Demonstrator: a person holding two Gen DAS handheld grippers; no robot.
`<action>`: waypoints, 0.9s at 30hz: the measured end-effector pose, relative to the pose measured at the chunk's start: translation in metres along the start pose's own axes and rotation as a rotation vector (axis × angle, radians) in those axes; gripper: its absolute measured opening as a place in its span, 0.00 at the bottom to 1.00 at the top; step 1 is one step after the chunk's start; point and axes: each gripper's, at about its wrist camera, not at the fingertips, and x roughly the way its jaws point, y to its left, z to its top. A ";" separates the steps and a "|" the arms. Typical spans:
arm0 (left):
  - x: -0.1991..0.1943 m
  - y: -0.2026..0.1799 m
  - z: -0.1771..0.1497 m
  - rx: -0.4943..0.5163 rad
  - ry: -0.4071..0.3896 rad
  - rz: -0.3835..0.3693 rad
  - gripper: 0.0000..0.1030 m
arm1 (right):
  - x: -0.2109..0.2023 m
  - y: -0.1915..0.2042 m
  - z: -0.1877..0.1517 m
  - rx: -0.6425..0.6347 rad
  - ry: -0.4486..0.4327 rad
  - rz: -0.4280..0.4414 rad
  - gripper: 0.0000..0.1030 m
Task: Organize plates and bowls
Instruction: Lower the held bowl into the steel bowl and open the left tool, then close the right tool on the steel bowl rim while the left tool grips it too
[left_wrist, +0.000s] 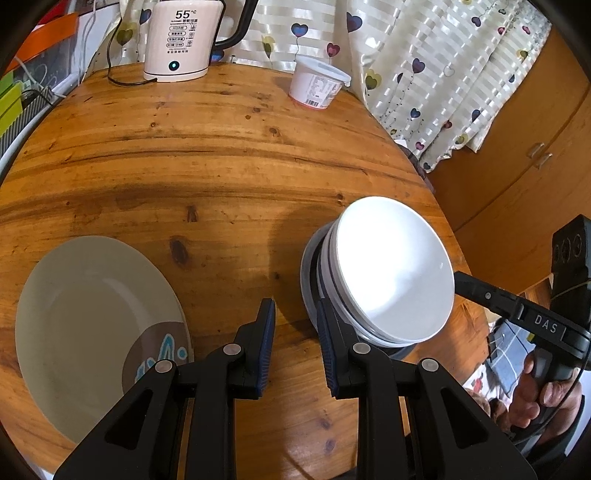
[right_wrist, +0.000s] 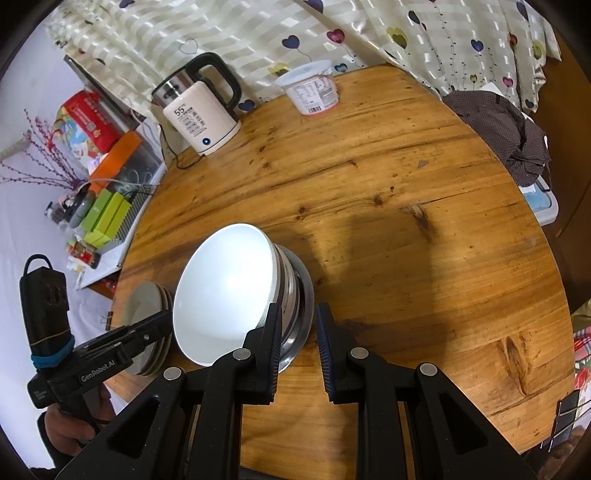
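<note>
- The round wooden table (left_wrist: 221, 147) carries a stack of bowls (left_wrist: 388, 273) near its front edge: a white bowl nested on top, with grey and metal bowls beneath it.
- The stack rests on the table surface. In both wrist views it appears tilted, which may be lens distortion.
- A stack of plates (left_wrist: 96, 332) lies at the front-left edge, well apart from the bowls. The top plate is cream with a brown and blue pattern.
- Left gripper (left_wrist: 295, 343): fingers spread apart, holding nothing. Its right finger (left_wrist: 327, 343) sits just beside the outer wall of the bowl stack; contact cannot be confirmed.
- Right gripper (right_wrist: 295, 347): fingers spread apart, holding nothing. Its left finger (right_wrist: 273, 343) overlaps the rim of the lowest metal bowl; contact cannot be confirmed.
- An electric kettle (right_wrist: 201, 110) stands at the far-left edge, with a cord trailing off the table.
- A lidded white tub (right_wrist: 312, 90) stands at the far edge, before the heart-patterned curtain (right_wrist: 258, 29).
</note>
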 end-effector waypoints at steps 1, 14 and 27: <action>0.001 0.000 0.000 0.000 0.003 0.000 0.23 | 0.001 0.000 0.000 0.000 0.002 -0.001 0.19; 0.006 0.002 -0.003 -0.004 0.019 -0.012 0.23 | 0.002 -0.004 -0.001 0.011 0.010 0.006 0.19; 0.003 0.005 -0.007 -0.014 -0.001 -0.050 0.37 | 0.001 -0.005 -0.010 -0.023 0.008 0.017 0.33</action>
